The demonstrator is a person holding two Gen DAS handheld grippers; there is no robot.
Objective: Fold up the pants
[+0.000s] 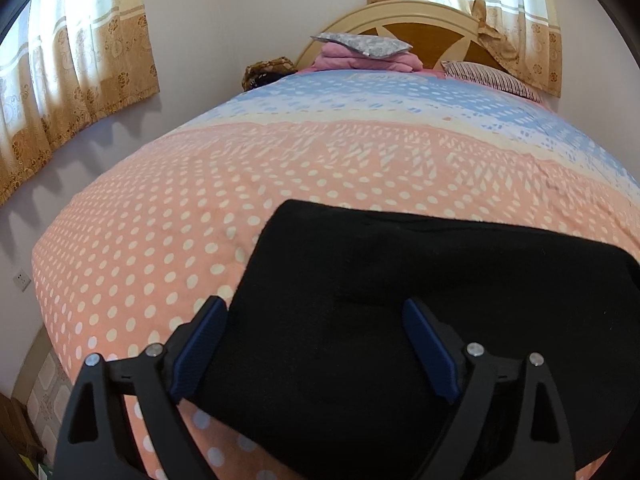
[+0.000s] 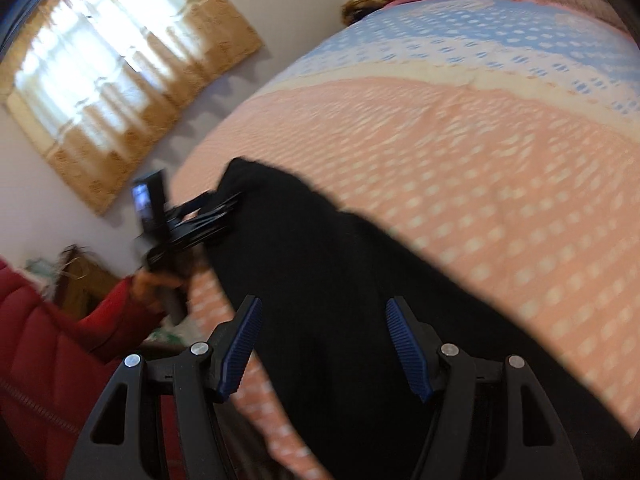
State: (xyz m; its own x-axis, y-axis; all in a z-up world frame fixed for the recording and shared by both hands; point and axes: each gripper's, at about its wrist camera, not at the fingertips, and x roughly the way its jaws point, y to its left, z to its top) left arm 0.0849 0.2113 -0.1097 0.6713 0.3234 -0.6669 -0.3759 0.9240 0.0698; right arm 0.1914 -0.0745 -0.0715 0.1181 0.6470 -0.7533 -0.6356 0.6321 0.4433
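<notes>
While spread over the near end of the pink polka-dot bed (image 1: 160,240), black pants (image 1: 400,280) look already doubled into a broad flat slab, with probably one more fold and a tidy-up left, judging by the length trailing in the right wrist view. Down to the left gripper (image 1: 316,348): jaws spread wide, gripping nothing, hanging over the slab's near left corner with dark cloth showing between the blue pads. Smaller gap on the right gripper (image 2: 324,344): half spread over the trailing cloth, no clear pinch on it, picture too blurred to swear to contact.
</notes>
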